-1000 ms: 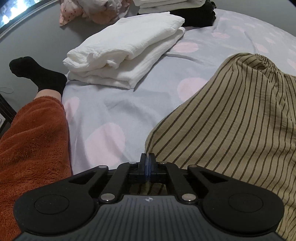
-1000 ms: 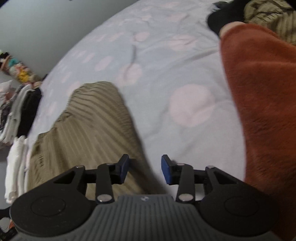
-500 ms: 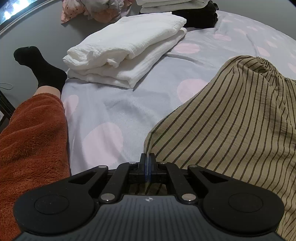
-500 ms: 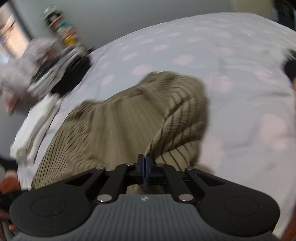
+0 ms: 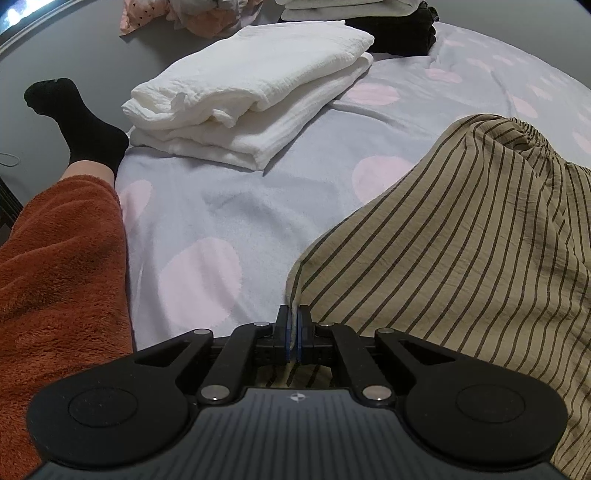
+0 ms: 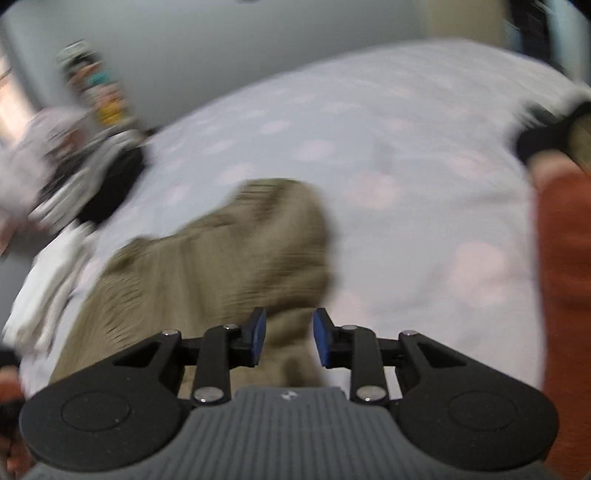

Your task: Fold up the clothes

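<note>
A tan garment with dark stripes (image 5: 461,236) lies on the bed, spreading right in the left wrist view. My left gripper (image 5: 293,332) is shut on its near corner, with cloth pinched between the blue pads. In the blurred right wrist view the same garment (image 6: 229,258) lies bunched ahead. My right gripper (image 6: 289,338) is open, its jaws apart with a fold of the cloth lying between them, not pinched.
A grey bedsheet with pink dots (image 5: 221,221) covers the bed. Folded white clothes (image 5: 251,99) are stacked at the back left, with a dark and white pile (image 5: 399,22) beyond. The person's rust-coloured leg (image 5: 55,277) and black sock (image 5: 81,122) lie at the left.
My right gripper was shut on the striped garment half a second ago and has opened, letting it go. The right view has swung. My left gripper stays shut on the corner.
</note>
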A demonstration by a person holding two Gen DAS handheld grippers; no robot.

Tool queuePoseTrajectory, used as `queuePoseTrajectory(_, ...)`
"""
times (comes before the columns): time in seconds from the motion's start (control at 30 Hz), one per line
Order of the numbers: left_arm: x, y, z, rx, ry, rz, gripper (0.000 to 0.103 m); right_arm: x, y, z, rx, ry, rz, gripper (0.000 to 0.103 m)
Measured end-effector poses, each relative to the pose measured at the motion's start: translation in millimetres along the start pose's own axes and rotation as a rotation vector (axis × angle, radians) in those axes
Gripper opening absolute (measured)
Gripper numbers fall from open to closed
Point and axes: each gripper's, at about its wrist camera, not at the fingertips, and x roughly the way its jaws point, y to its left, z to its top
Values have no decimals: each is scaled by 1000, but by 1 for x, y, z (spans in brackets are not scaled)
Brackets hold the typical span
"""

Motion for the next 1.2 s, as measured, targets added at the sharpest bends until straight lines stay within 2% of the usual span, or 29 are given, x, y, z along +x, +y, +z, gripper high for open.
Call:
queuePoseTrajectory(0.13,-1,-2,-2,2,-1,4,2,24,-24,-7,148,86,45,34)
queuePoseTrajectory(0.23,0,-3,-3,3,1,7,2,41,-17,-17,185,150,111,38)
queuePoseTrajectory(0.3,0,-4,-3,5,2,9,3,46,-8,-23,177,170,152,37)
queuePoseTrajectory(0.37,0,-5,-3,13,1,15,3,42,2,-26,128,164,139,22)
queuePoseTrajectory(0.4,0,-5,-3,15,0,16,3,39,5,-27,104,158,129,3)
queuePoseTrajectory(0.5,0,-3,-3,8,0,11,3,19,4,-25,75,96,92,4)
queuePoseTrajectory(0.6,0,-1,-2,-2,-1,6,3,-9,5,-19,37,14,5,4)
queuePoseTrajectory(0.8,-4,3,-1,-14,-17,8,3,-59,2,-6,-59,-115,-263,3)
queuePoseTrajectory(0.93,-9,5,0,-21,-40,7,2,-56,-15,-2,-91,-113,-403,3)
queuePoseTrajectory(1.03,-14,7,0,-30,-64,1,2,-40,-29,0,-73,-68,-467,3)
queuePoseTrajectory(1.2,-20,21,3,-85,-84,59,1,-5,-31,9,-120,5,-587,4)
